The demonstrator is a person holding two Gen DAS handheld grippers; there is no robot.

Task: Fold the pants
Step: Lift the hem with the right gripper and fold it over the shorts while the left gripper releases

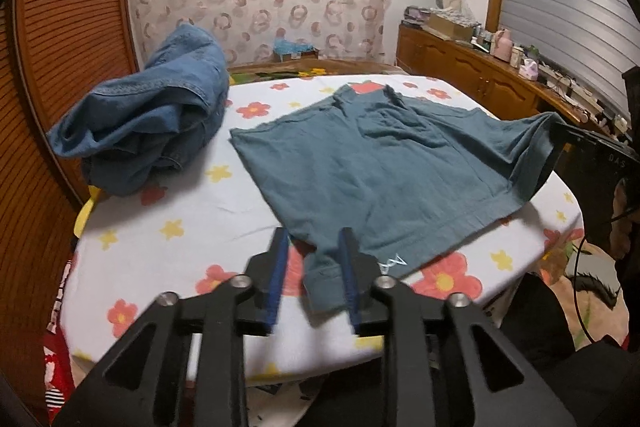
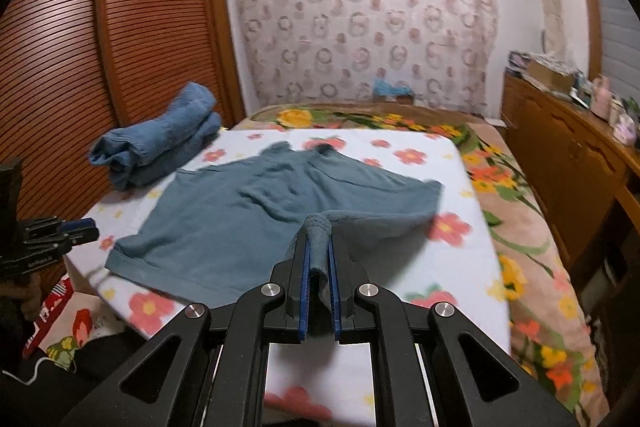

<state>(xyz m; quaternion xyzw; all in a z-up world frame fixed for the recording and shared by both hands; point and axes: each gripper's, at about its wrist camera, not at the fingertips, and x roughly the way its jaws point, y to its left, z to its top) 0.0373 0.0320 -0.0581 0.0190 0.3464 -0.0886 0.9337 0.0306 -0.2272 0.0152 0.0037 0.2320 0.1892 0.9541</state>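
Teal shorts [image 1: 380, 163] lie spread on a white flowered sheet [image 1: 168, 211]; they also show in the right wrist view [image 2: 248, 211]. My left gripper [image 1: 314, 239] is open, its blue-padded fingers on either side of the near left corner of the shorts. My right gripper [image 2: 318, 239] is shut on a pinch of the teal fabric at the near right edge, lifted slightly off the sheet. The right gripper [image 1: 560, 135] also shows in the left wrist view, holding the lifted corner. The left gripper appears at the left edge of the right wrist view [image 2: 76, 229].
A heap of blue denim [image 1: 148, 119] lies at the back left of the sheet, also in the right wrist view [image 2: 160, 147]. A slatted wooden wardrobe [image 2: 80, 67] stands left. A wooden cabinet [image 2: 568, 163] with clutter runs along the right.
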